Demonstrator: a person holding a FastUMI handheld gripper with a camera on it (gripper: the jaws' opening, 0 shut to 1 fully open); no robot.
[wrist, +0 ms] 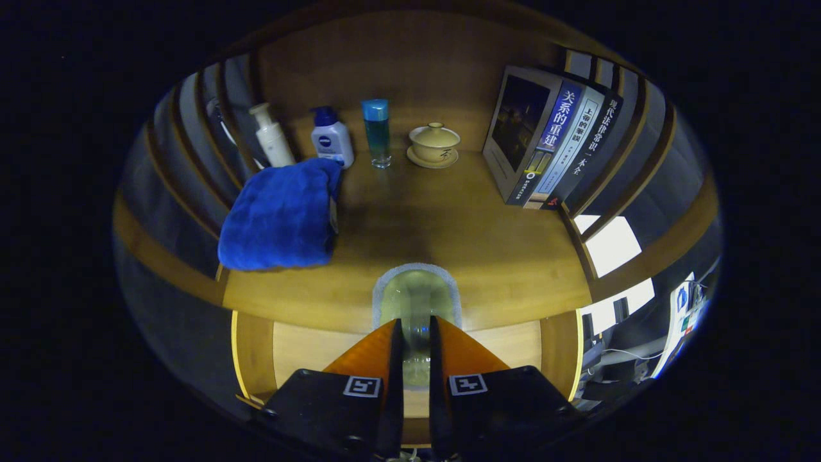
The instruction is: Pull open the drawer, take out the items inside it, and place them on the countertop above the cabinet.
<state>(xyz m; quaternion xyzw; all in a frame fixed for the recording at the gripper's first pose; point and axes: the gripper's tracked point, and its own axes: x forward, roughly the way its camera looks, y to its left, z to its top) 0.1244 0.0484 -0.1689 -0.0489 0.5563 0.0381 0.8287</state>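
A: Wooden surface (449, 231) in a slatted alcove; the open drawer (308, 350) lies below its front edge.

B: On it?

A: Leaning books (545, 141), a folded blue towel (282, 215), a lidded tea bowl (434, 144), and three bottles at the back.

B: Hand-held gripper (415, 346)?

A: Fingers pinch a clear glass jar (415, 301), held over the surface's front edge.

Beside the blue towel (281, 215) stands a white pump bottle (272, 136). The orange-fingered gripper (415, 350) (black-and-white square markers) pinches a clear glass (417, 301) over the tan countertop (513, 256).
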